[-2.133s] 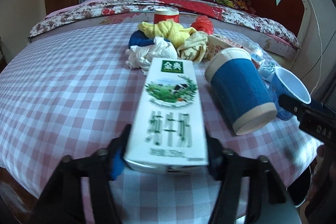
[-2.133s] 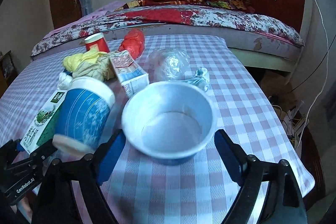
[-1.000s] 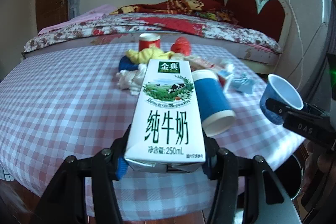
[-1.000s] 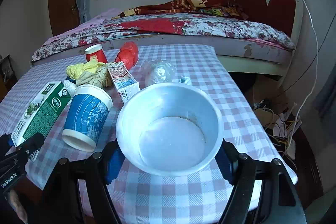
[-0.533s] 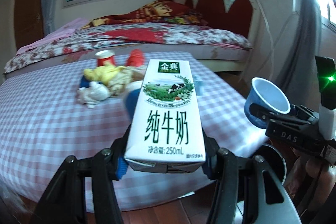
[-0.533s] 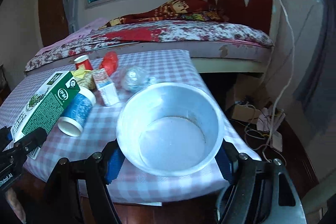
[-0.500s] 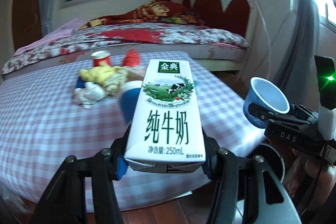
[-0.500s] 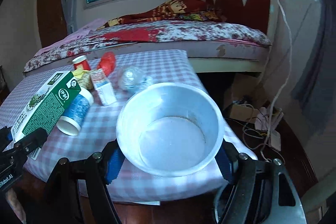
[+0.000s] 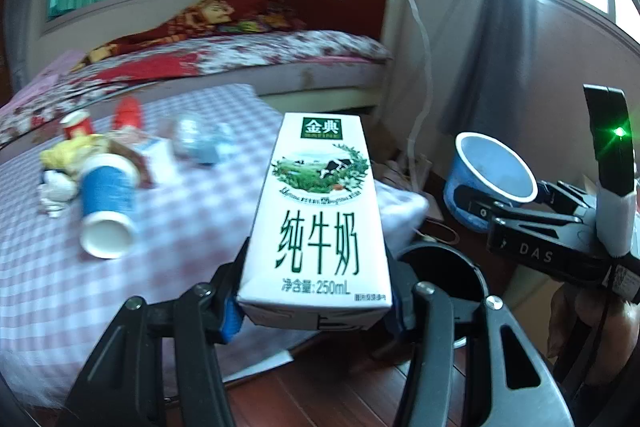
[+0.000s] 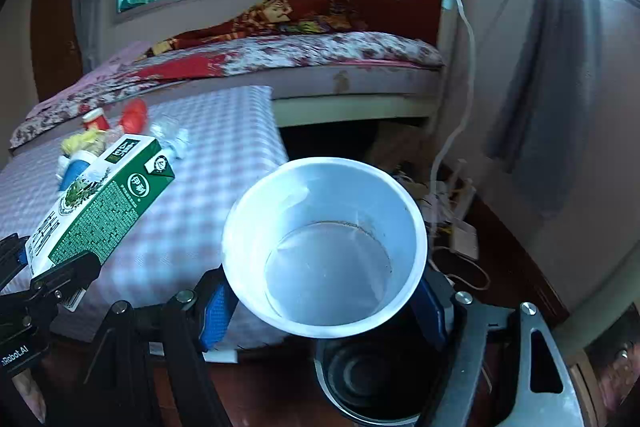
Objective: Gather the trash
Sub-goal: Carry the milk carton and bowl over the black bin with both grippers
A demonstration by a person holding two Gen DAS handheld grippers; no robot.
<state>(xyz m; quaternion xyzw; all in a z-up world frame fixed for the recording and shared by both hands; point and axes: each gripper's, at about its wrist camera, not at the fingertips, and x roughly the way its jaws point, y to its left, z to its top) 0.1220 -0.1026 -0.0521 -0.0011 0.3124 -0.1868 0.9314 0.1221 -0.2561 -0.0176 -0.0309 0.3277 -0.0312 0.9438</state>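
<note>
My left gripper (image 9: 316,311) is shut on a white and green milk carton (image 9: 320,223), held in the air past the table's right edge; the carton also shows in the right wrist view (image 10: 100,203). My right gripper (image 10: 324,303) is shut on an empty blue paper cup (image 10: 324,243), also in the left wrist view (image 9: 488,179). A dark round trash bin stands on the floor below both, in the left wrist view (image 9: 452,267) and in the right wrist view (image 10: 372,375).
The checkered table (image 9: 180,219) holds a tipped blue cup (image 9: 106,203), crumpled yellow and white wrappers (image 9: 68,155), a red cup (image 9: 76,123), a red bag and a plastic lump. A bed (image 10: 300,55) lies behind. Cables (image 10: 452,223) lie on the floor right.
Both grippers have lifted their loads off the table and swung right, past its edge. The trash bin has come into view beneath them.
</note>
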